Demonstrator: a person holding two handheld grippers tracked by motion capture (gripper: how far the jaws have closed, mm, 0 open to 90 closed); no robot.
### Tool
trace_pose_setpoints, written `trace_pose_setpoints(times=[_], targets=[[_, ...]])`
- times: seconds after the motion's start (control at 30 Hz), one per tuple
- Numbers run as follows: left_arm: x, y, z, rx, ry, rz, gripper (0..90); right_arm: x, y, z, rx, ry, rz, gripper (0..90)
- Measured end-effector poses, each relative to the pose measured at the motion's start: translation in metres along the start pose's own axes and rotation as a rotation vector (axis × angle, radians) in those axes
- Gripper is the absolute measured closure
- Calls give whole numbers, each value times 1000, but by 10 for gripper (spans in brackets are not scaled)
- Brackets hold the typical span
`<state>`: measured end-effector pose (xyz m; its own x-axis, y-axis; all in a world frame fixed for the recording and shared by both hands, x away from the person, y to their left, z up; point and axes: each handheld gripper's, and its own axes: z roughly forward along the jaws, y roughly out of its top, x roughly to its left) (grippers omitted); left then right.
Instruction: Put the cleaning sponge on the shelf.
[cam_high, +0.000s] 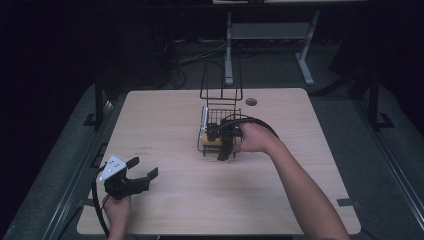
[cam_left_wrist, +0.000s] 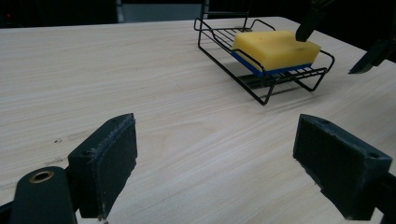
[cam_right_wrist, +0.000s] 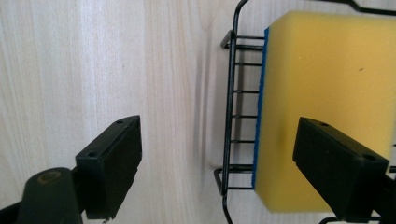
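A yellow sponge (cam_high: 212, 141) with a blue underside lies in a low black wire basket (cam_high: 204, 120) near the middle of the table. My right gripper (cam_high: 220, 143) hangs over the basket, pointing down, open. In the right gripper view one jaw is over the sponge (cam_right_wrist: 327, 84) and the other over bare table outside the basket's wire side (cam_right_wrist: 231, 102); right gripper (cam_right_wrist: 226, 163) holds nothing. My left gripper (cam_high: 143, 168) rests open at the front left, far from the basket. It (cam_left_wrist: 224, 158) faces the sponge (cam_left_wrist: 275, 49), basket (cam_left_wrist: 261, 95) and right gripper (cam_left_wrist: 327, 53).
A tall black wire frame (cam_high: 221, 82) stands just behind the basket. A round cable hole (cam_high: 251, 102) sits near the wooden table's (cam_high: 165, 120) far edge. A desk frame and cables lie on the dark floor beyond.
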<state>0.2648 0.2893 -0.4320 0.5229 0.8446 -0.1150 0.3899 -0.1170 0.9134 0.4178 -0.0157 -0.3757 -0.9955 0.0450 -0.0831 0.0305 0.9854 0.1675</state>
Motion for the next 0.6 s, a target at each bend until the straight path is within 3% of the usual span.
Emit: trace_pose_setpoints(times=[0.6], targets=[[-2, 1, 1, 1, -5, 13, 130, 13, -11, 3, -7, 6, 12, 154]])
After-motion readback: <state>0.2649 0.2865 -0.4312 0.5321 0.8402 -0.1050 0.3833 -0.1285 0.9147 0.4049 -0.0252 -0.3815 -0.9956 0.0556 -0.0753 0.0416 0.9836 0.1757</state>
